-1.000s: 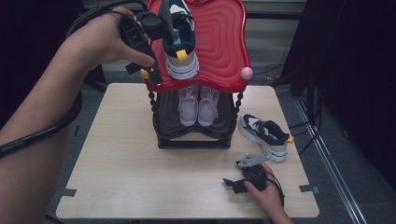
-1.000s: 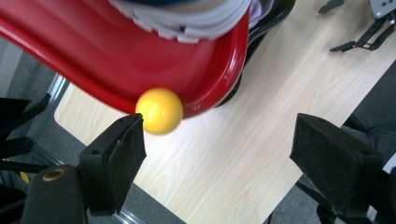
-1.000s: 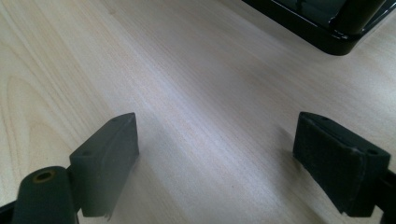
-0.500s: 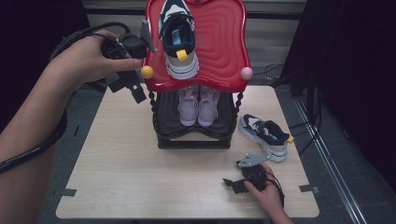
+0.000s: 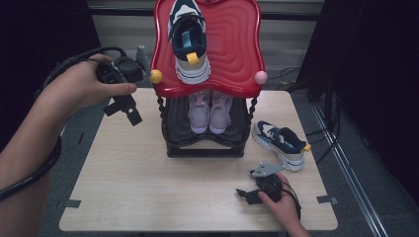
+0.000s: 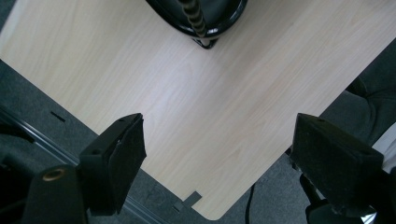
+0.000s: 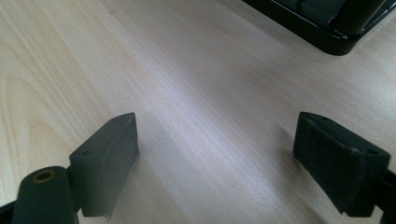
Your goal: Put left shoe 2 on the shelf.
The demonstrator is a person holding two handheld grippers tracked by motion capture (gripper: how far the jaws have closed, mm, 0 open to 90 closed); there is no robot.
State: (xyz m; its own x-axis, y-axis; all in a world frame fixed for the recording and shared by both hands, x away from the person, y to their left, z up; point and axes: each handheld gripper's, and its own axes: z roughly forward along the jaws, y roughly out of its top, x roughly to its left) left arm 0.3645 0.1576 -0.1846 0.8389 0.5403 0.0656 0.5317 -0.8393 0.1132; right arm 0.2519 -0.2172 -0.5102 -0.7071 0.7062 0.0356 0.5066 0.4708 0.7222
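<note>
red glossy plastic forms the rippled top tray [image 5: 237,44] of a two-tier shoe rack, and one navy, white and grey sneaker [image 5: 189,42] with a yellow heel tab lies on it, toe pointing away. two round knobs sit at the tray's front corners, one yellow [image 5: 156,76] and one pink [image 5: 261,77]. the black lower shelf [image 5: 174,121], held up by beaded black posts, holds one pair of pale lilac shoes [image 5: 210,111] side by side. a second navy and white sneaker [image 5: 280,143] lies on the pale wood-grain surface [image 5: 138,173], just right of the rack. that makes two sneakers and two lilac shoes, four in all. the left gripper [image 5: 123,106] hangs in the air left of the rack, above the surface's left edge; its black padded jaws stand wide apart with nothing between them. the right gripper [image 5: 247,193] rests low on the surface near the front right, close to the second sneaker but apart from it, its jaws likewise spread and empty.
</note>
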